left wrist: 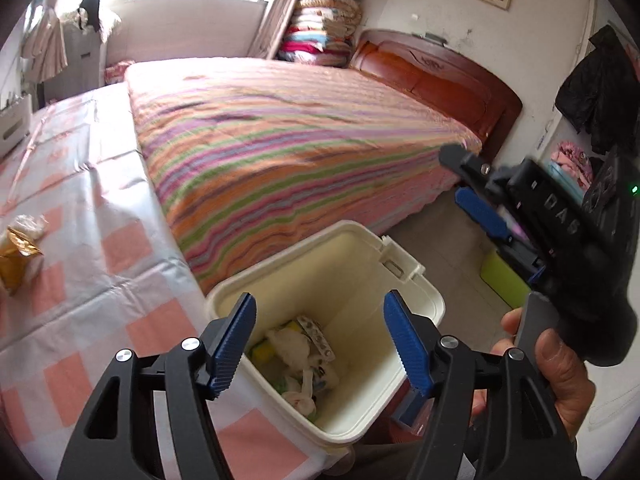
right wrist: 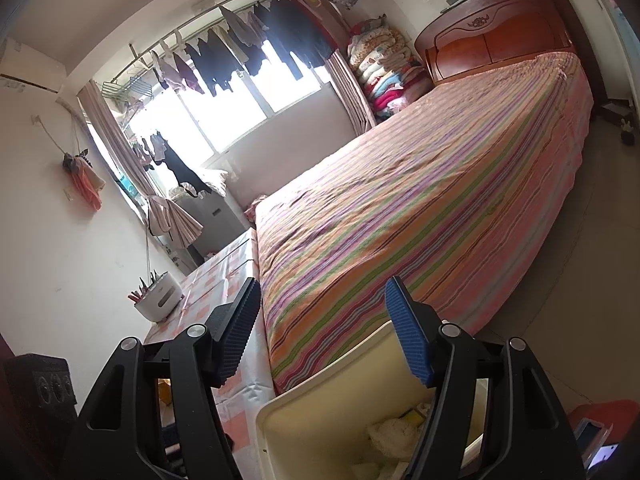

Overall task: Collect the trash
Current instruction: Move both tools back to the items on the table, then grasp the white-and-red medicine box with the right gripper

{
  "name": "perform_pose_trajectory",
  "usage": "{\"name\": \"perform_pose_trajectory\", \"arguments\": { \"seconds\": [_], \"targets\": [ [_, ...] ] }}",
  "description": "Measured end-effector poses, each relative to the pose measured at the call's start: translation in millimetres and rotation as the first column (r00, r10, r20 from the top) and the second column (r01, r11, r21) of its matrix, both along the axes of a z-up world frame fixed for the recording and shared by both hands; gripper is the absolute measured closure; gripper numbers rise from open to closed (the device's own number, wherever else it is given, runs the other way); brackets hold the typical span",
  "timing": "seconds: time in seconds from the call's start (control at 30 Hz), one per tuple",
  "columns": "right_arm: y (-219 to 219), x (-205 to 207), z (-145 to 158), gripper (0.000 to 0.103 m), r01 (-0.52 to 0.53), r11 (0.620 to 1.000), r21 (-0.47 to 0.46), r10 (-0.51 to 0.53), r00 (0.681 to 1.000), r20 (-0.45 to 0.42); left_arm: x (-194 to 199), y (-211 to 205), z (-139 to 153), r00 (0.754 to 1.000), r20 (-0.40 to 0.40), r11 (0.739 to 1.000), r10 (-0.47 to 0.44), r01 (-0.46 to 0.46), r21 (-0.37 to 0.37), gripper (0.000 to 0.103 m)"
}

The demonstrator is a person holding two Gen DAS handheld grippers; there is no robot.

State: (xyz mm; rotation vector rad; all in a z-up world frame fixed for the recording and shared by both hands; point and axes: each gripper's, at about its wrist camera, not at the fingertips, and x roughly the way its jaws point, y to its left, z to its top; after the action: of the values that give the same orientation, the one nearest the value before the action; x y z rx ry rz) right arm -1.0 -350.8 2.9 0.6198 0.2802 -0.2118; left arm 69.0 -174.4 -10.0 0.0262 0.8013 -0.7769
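Your left gripper (left wrist: 320, 340) hung with its jaws spread and empty directly over the cream bin (left wrist: 424, 308), which already held crumpled tissues and wrappers (left wrist: 296, 352). The remaining trash, a gold wrapper with a clear bag (left wrist: 20, 248), lay on the desk (left wrist: 100, 200) far off to that gripper's left, well apart from the bin. Your right gripper (right wrist: 320, 328), jaws likewise released and holding nothing, sat on the bin's far side, so the left looked the nearer one to reach it.
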Motion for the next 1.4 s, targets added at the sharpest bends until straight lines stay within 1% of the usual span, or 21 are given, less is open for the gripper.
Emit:
{"name": "perform_pose_trajectory", "arguments": {
  "seconds": [0.1, 0.17, 0.27, 0.4, 0.53, 0.63, 0.77, 0.83, 0.9, 0.97, 1.03, 1.1, 1.27, 1.4],
  "targets": [
    [10.1, 7.9, 0.5, 0.036, -0.028, 1.000, -0.009, 0.028, 1.000, -0.004, -0.7, 22.8, 17.7, 0.998, 0.050, 0.998, 0.047, -0.046, -0.033, 0.038],
    [18.8, 13.5, 2.3, 0.036, -0.056, 0.998, -0.020, 0.056, 0.998, 0.000, 1.0, 40.0, 28.9, 0.992, 0.082, 0.994, 0.096, -0.092, -0.050, 0.038],
    [37.4, 24.1, 5.1, 0.035, -0.094, 0.995, -0.044, 0.094, 0.996, -0.004, 4.4, 66.9, 41.9, 0.977, 0.118, 0.983, 0.178, -0.171, -0.073, 0.038],
    [69.1, 43.1, 7.1, 0.033, -0.163, 0.985, -0.061, 0.163, 0.987, -0.016, 10.0, 100.1, 50.5, 0.953, 0.145, 0.962, 0.266, -0.252, -0.106, 0.038],
    [109.3, 66.2, 8.6, 0.032, -0.243, 0.966, -0.089, 0.240, 0.970, -0.042, 20.0, 131.9, 52.1, 0.932, 0.144, 0.941, 0.332, -0.317, -0.118, 0.037],
    [138.6, 80.1, 8.2, 0.031, -0.303, 0.947, -0.106, 0.298, 0.952, -0.063, 27.6, 154.1, 51.4, 0.916, 0.135, 0.924, 0.377, -0.364, -0.113, 0.037],
    [173.2, 94.4, 7.1, 0.031, -0.370, 0.922, -0.117, 0.362, 0.928, -0.085, 34.9, 190.0, 49.9, 0.886, 0.133, 0.895, 0.444, -0.432, -0.111, 0.037],
    [182.3, 98.5, 6.4, 0.030, -0.402, 0.908, -0.120, 0.392, 0.915, -0.097, 37.2, 211.2, 48.7, 0.865, 0.132, 0.875, 0.484, -0.473, -0.105, 0.037],
    [191.1, 101.3, 4.1, 0.030, -0.425, 0.897, -0.122, 0.414, 0.904, -0.107, 38.8, 233.4, 46.0, 0.838, 0.137, 0.849, 0.528, -0.518, -0.099, 0.037],
    [198.4, 104.6, 3.3, 0.030, -0.446, 0.886, -0.125, 0.433, 0.894, -0.118, 39.1, 254.6, 41.3, 0.805, 0.145, 0.817, 0.576, -0.568, -0.094, 0.037],
    [204.3, 107.8, 1.9, 0.029, -0.463, 0.878, -0.121, 0.448, 0.885, -0.128, 39.3, 276.9, 34.9, 0.762, 0.156, 0.778, 0.628, -0.623, -0.087, 0.037],
    [207.9, 107.6, -0.8, 0.029, -0.472, 0.873, -0.122, 0.457, 0.879, -0.135, 39.1, 296.2, 29.6, 0.733, 0.152, 0.748, 0.663, -0.659, -0.081, 0.037],
    [225.2, 116.5, -5.4, 0.029, -0.508, 0.854, -0.116, 0.488, 0.858, -0.161, 36.4, 330.7, 28.2, 0.689, 0.144, 0.703, 0.710, -0.705, -0.097, 0.037],
    [245.4, 125.6, -11.3, 0.029, -0.550, 0.828, -0.110, 0.526, 0.830, -0.187, 33.1, 350.2, 26.7, 0.664, 0.135, 0.677, 0.735, -0.729, -0.101, 0.037]
  ]
}}
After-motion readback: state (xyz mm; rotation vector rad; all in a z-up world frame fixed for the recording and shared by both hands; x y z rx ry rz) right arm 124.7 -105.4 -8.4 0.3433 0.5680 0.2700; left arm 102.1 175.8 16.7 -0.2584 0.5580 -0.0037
